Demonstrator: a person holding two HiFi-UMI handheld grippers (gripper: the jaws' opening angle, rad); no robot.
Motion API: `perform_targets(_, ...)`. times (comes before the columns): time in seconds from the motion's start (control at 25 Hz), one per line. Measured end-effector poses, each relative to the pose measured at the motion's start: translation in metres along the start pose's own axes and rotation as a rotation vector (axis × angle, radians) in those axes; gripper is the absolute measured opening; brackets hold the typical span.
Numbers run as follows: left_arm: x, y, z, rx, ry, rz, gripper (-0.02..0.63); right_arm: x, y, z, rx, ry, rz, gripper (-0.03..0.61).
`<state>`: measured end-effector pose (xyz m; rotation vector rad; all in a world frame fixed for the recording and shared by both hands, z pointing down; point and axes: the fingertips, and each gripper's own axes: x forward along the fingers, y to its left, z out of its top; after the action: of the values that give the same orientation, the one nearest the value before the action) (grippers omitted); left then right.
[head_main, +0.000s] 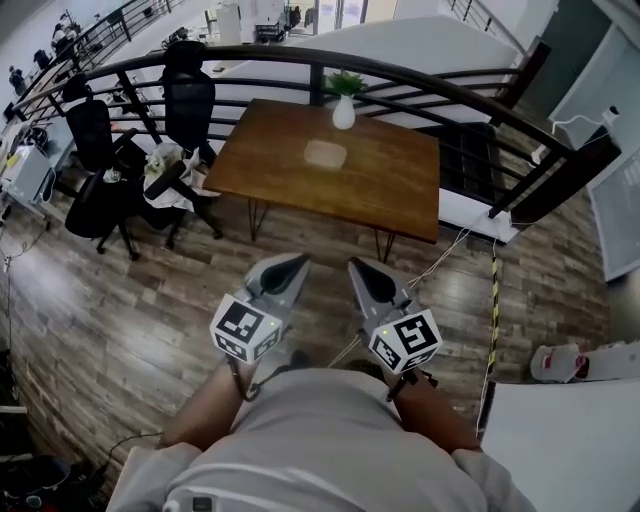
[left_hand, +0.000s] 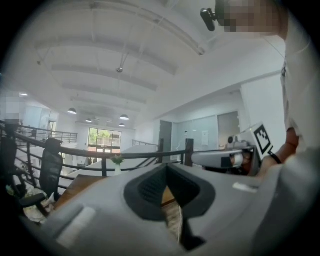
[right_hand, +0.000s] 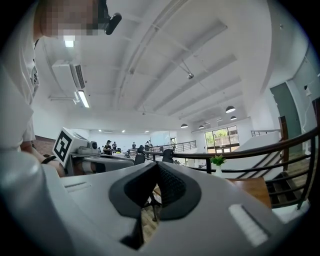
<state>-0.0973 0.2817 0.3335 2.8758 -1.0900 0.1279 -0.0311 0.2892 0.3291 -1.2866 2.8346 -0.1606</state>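
While the wooden floor (head_main: 120, 330) fills most of the head view, a brown counter (head_main: 390, 185) stands ahead of the person with its long axis running left to right, its near edge facing the 2 tools. A dark curved railing (head_main: 420, 80) runs just behind its far edge, and black office chairs (head_main: 190, 95) crowd its left end. Bare floor lies between the counter's near edge and the tools, crossed on the right by a thin cable (head_main: 440, 262).

The left tool (head_main: 297, 262) and the right tool (head_main: 358, 268) are held close to the body, side by side and apart, their long axes aimed forward at the counter and leaning slightly toward each other. Each has its jaws closed tip to tip on nothing.

A white vase (head_main: 343, 112) with a green plant stands upright near the counter's far edge. A pale flat pad (head_main: 325, 154) lies just in front of it.
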Motion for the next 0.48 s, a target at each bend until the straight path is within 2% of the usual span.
perform_targets(0.48, 0.007, 0.063, -0.008, -0.033, 0.001, 0.026, 0.003, 0.075, -0.005, -0.008, 0.003, 0.038, 0.050, 0.008)
